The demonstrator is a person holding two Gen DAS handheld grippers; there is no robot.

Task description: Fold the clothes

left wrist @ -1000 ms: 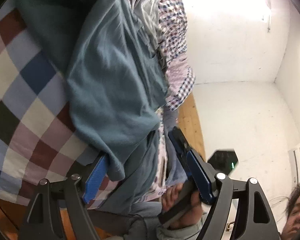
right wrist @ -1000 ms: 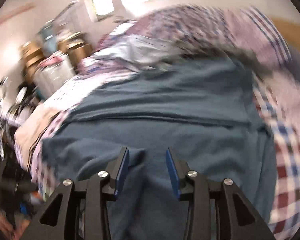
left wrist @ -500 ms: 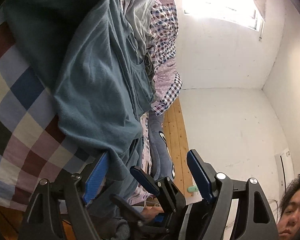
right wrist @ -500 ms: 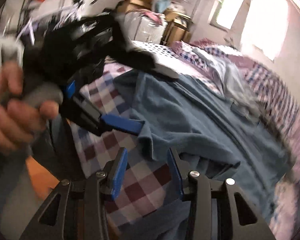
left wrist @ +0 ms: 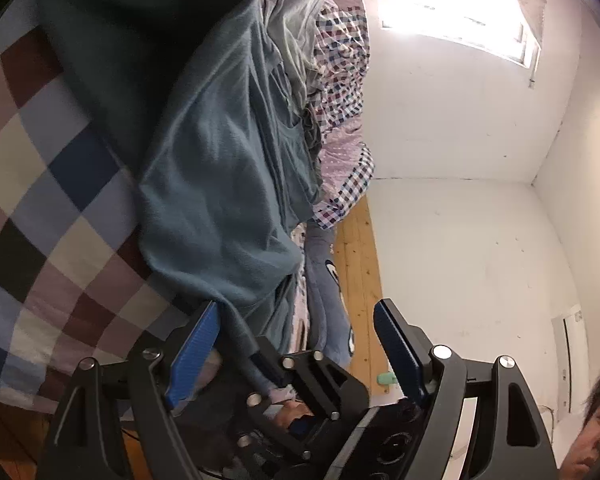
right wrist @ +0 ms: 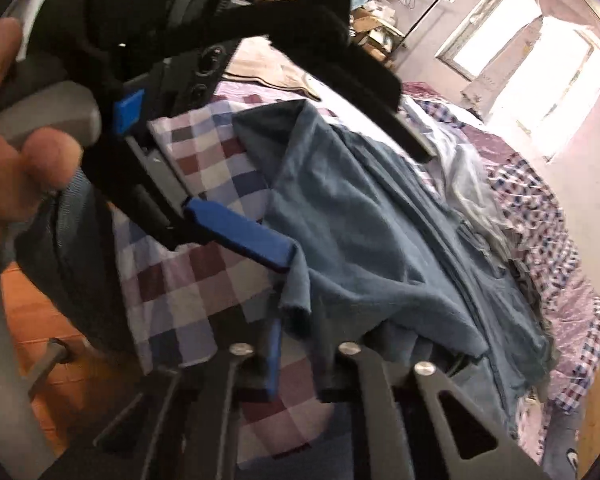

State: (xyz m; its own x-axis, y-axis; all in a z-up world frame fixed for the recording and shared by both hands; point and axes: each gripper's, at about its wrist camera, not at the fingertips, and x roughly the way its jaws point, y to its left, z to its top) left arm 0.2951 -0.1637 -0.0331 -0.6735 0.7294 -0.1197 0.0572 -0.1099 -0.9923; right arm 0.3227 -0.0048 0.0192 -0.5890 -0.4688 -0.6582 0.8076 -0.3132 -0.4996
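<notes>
Blue garment hem draped near checked quilt edge, left gripper jaws wide, right gripper jaws pinching hem.

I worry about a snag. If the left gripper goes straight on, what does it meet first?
Probably the blue shirt: its hem hangs just ahead between the open left gripper's fingers, with the right gripper close below. Depth is unclear.

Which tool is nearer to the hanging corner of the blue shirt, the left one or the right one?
The right tool. It is shut on the blue shirt at that hanging corner. The left tool is open, with one finger beside the same edge.
</notes>
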